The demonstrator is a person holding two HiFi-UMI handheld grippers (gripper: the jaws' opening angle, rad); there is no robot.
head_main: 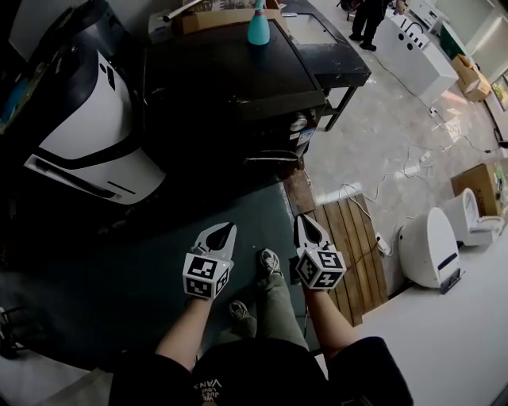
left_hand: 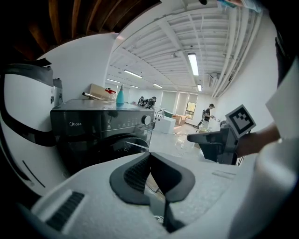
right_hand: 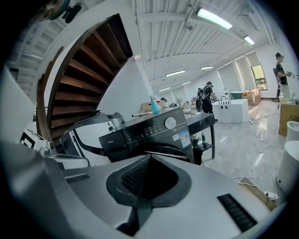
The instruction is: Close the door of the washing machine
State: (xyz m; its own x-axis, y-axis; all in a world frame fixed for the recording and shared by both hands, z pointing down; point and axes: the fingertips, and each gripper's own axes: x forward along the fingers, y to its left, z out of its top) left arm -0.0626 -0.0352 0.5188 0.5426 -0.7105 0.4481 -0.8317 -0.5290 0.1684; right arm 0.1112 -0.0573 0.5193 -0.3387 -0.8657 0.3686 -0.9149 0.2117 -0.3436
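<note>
The black front-loading washing machine (head_main: 230,75) stands at the top of the head view, a teal bottle (head_main: 259,24) on its lid. Its round door (head_main: 274,156) faces me; its rim shows as a thin bright line, and I cannot tell whether it is latched. My left gripper (head_main: 224,227) and right gripper (head_main: 302,220) hang side by side, well short of the machine, both shut and empty. In the left gripper view the washing machine (left_hand: 103,126) lies beyond the shut gripper (left_hand: 149,156), with the right gripper (left_hand: 196,137) alongside. The right gripper view shows the door (right_hand: 173,151) past the shut gripper (right_hand: 148,158).
A large white-and-black machine (head_main: 87,135) stands left of the washer, a black table (head_main: 337,59) to its right. A wooden pallet (head_main: 349,246), loose cables (head_main: 397,170), a white appliance (head_main: 432,247) and a cardboard box (head_main: 476,184) lie to the right. A person (head_main: 367,20) stands far off.
</note>
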